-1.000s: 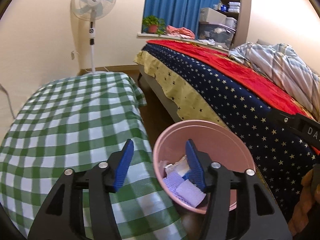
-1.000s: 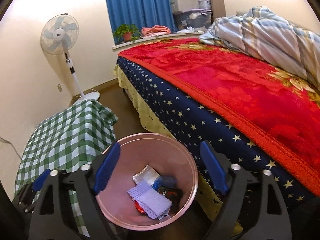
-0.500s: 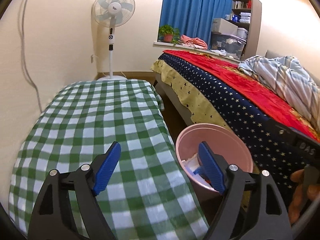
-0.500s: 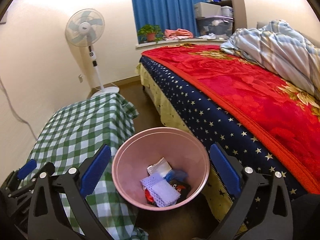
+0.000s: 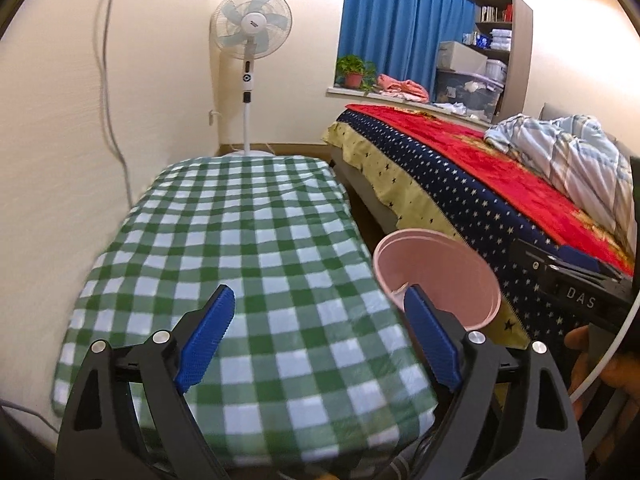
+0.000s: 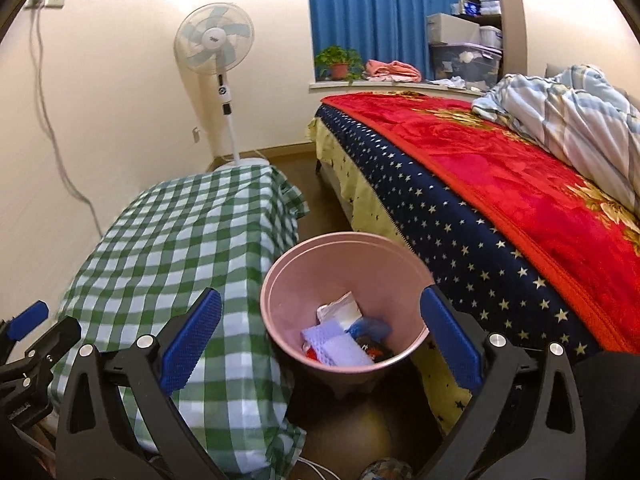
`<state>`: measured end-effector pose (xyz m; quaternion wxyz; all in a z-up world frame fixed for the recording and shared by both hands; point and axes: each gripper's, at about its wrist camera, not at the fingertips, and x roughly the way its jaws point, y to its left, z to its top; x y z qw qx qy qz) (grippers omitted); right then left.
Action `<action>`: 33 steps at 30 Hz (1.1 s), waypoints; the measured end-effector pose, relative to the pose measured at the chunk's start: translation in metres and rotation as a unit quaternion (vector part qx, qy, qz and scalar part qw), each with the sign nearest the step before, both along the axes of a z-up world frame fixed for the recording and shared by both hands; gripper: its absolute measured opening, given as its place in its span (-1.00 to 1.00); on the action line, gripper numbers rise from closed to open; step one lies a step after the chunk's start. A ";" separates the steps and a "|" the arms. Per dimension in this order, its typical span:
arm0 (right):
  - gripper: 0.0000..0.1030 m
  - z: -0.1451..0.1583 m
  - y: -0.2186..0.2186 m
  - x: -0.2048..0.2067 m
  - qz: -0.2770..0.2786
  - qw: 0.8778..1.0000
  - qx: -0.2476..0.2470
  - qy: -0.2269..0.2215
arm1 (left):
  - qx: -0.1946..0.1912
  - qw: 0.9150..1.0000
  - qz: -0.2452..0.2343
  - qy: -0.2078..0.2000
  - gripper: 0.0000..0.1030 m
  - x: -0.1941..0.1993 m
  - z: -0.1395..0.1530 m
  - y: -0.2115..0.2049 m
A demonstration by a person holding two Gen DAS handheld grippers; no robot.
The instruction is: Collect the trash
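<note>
You have the pink bin (image 6: 346, 276) standing upright on the floor at 6 o'clock in the right wrist view. Inside it lie a lavender mesh sponge (image 6: 336, 346), a white wrapper (image 6: 338, 310) at its 12 o'clock, and blue and red scraps (image 6: 370, 338).

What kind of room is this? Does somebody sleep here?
It looks like a bedroom, so probably yes. There is a big bed with a red blanket and a rumpled striped quilt. A standing fan and a blue curtain at the window make it look like a home.
</note>
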<state>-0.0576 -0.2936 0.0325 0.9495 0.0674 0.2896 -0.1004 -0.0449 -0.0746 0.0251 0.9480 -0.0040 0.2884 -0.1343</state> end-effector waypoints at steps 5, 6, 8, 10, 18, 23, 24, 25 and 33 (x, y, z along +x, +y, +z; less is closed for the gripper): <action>0.90 -0.004 0.018 -0.010 0.018 1.000 -0.010 0.004 | 0.007 1.000 0.020 0.007 0.63 -0.017 -0.003 0.012; 0.90 -0.004 0.022 -0.012 0.021 1.000 -0.013 0.003 | 0.008 1.000 0.026 0.009 0.63 -0.019 -0.004 0.014; 0.90 -0.005 0.028 -0.013 0.026 1.000 -0.015 0.003 | 0.007 0.999 0.036 0.013 0.63 -0.019 -0.006 0.019; 0.90 -0.006 0.032 -0.014 0.028 0.999 -0.017 0.002 | 0.007 0.999 0.048 0.014 0.63 -0.020 -0.007 0.024; 0.90 -0.012 0.045 -0.012 0.037 0.999 -0.020 0.006 | 0.001 0.997 0.079 0.018 0.66 -0.023 -0.011 0.042; 0.90 -0.016 0.051 -0.010 0.041 0.999 -0.030 0.006 | 0.001 0.996 0.083 0.018 0.68 -0.022 -0.017 0.040; 0.90 -0.017 0.051 -0.009 0.040 0.999 -0.030 0.007 | 0.001 0.996 0.084 0.020 0.68 -0.022 -0.018 0.039; 0.90 -0.018 0.051 -0.008 0.039 0.999 -0.028 0.009 | 0.000 0.996 0.085 0.020 0.68 -0.021 -0.019 0.038; 0.90 -0.021 0.050 -0.003 0.037 0.999 -0.025 0.016 | -0.009 0.995 0.102 0.018 0.69 -0.017 -0.021 0.043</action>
